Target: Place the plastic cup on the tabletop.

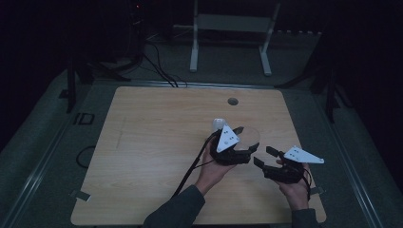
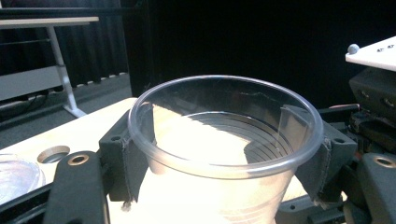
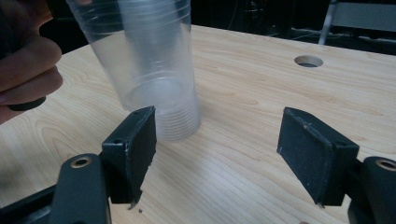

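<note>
- The stack of clear plastic cups (image 2: pixel 224 154) is seen clamped in the left gripper (image 1: pixel 249 153), one black pad pressed against each side just under the rim.
- From the right gripper view, that stack (image 3: pixel 149 70) is seen tilted, its base just above or on the wood; which of the two cannot be told.
- The top cup is seen with nothing in it in the left gripper view; only the ribbed walls of the nested cups show through.
- The right gripper (image 1: pixel 265 156) is held just beside the left one, jaws spread wide with nothing between them.
- In the right gripper view, the cups are seen just past its left-hand pad (image 3: pixel 135 149), not touched by it.
- The table (image 1: pixel 142 156) is seen as a pale wooden top, with both hands working on its right half, near the front edge.
- Plenty of bare wood is left to the person's left and towards the far edge.
- A round hole (image 1: pixel 233 101) is cut near the far edge, well apart from the grippers.
- A small white object (image 1: pixel 218 124) is seen just beyond the left gripper; what it is cannot be told.
- The rim of another clear vessel (image 2: pixel 16 175) is glimpsed at the left edge of the left gripper view.
- Dark floor with cables surrounds the table on all sides.
</note>
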Available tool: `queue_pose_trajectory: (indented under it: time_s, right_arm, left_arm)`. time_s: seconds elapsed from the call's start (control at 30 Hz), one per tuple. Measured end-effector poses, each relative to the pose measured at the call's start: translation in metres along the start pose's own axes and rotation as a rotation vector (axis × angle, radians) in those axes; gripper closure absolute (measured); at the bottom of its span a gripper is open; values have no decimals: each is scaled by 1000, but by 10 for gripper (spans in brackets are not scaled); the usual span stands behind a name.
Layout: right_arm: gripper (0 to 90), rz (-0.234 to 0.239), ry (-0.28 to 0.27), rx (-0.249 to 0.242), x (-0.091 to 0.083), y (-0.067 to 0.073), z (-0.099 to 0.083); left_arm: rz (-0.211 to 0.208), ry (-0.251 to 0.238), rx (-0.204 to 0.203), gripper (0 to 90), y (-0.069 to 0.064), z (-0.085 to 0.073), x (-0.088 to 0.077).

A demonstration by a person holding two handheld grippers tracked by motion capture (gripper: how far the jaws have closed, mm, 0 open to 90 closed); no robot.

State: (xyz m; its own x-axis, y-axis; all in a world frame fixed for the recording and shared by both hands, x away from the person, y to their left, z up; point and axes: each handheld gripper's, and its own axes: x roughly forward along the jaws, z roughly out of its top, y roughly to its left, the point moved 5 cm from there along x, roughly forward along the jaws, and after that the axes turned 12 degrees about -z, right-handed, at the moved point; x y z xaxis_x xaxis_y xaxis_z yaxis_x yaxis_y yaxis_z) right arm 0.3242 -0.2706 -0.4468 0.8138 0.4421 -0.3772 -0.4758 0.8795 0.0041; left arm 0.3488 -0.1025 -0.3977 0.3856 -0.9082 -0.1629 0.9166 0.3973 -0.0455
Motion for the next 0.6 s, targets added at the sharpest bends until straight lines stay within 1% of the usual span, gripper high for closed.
queue_pose_trajectory:
  time_s: [0.6]
  right_arm:
    - [277,-10,-1,16,-2,-5,-1]
  left_arm:
    - [2,0,13,282,-1,-8,2]
